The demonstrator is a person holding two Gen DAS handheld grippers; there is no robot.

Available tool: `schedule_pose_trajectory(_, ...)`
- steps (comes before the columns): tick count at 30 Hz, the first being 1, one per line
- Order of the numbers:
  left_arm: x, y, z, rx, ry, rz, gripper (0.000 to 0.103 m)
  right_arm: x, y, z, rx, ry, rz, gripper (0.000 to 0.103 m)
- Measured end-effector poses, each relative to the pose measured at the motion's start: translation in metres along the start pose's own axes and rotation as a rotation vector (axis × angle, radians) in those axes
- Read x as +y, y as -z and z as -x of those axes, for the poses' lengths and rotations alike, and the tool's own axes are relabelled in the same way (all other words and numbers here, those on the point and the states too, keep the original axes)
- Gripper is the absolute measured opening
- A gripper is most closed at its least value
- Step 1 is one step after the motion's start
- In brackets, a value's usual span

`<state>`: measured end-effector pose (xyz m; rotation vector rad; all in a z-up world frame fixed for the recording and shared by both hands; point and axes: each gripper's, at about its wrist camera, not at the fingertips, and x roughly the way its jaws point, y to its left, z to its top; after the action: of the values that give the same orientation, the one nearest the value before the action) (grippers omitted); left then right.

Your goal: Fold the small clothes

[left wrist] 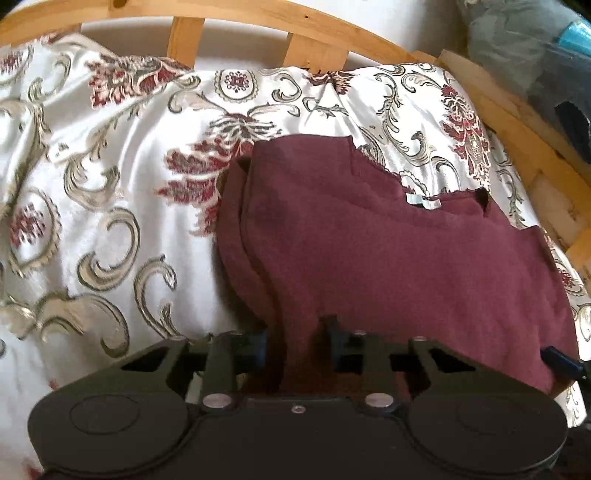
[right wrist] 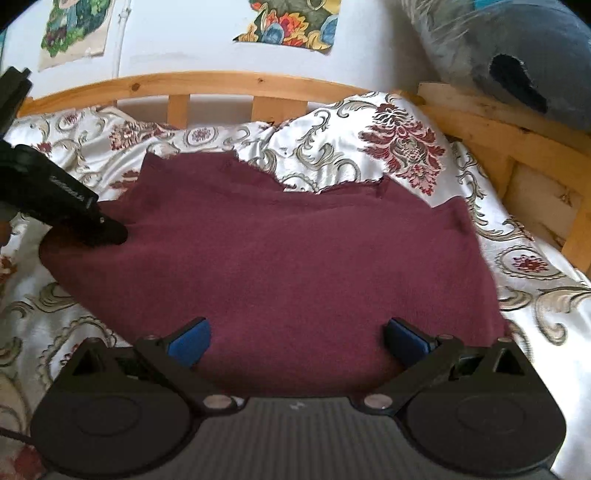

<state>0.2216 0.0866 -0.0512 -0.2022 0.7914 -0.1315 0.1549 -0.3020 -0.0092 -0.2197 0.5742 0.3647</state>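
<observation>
Home bedroom: wooden slatted bed frame (right wrist: 207, 83), floral satin bedspread (left wrist: 110, 166), wall pictures (right wrist: 291, 22)

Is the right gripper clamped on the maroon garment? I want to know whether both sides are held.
No, the right gripper has its blue pads spread wide apart above the maroon garment.

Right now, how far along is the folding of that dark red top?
Barely started. Done: the maroon top lies spread on the patterned bedspread, with its left side doubled into layers. In hand: the left gripper pinches the near left edge, cloth bunched between its jaws. The right gripper hangs open over the near hem, holding nothing. Left: grip there and make the remaining folds.
</observation>
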Motion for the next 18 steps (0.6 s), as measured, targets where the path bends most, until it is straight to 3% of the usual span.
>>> schedule_pose_trajectory(4, -0.016, -0.006, 0.022, -0.087, -0.002, 0.009, 0.023, -0.010, 0.003, 0.018, -0.002, 0.034, -0.002, 0.103)
schedule_pose_trajectory(8, -0.053, -0.014, 0.042, -0.182, 0.021, -0.114, 0.020, -0.027, 0.008, 0.038, 0.005, 0.064, -0.058, 0.103)
schedule_pose_trajectory(15, -0.147, -0.041, 0.058, -0.257, 0.158, -0.325, 0.017, -0.045, 0.019, 0.064, -0.012, 0.198, -0.096, 0.103)
schedule_pose_trajectory(18, -0.190, -0.041, 0.055, -0.275, 0.248, -0.404, 0.016, -0.050, 0.030, 0.063, 0.023, 0.230, -0.095, 0.103)
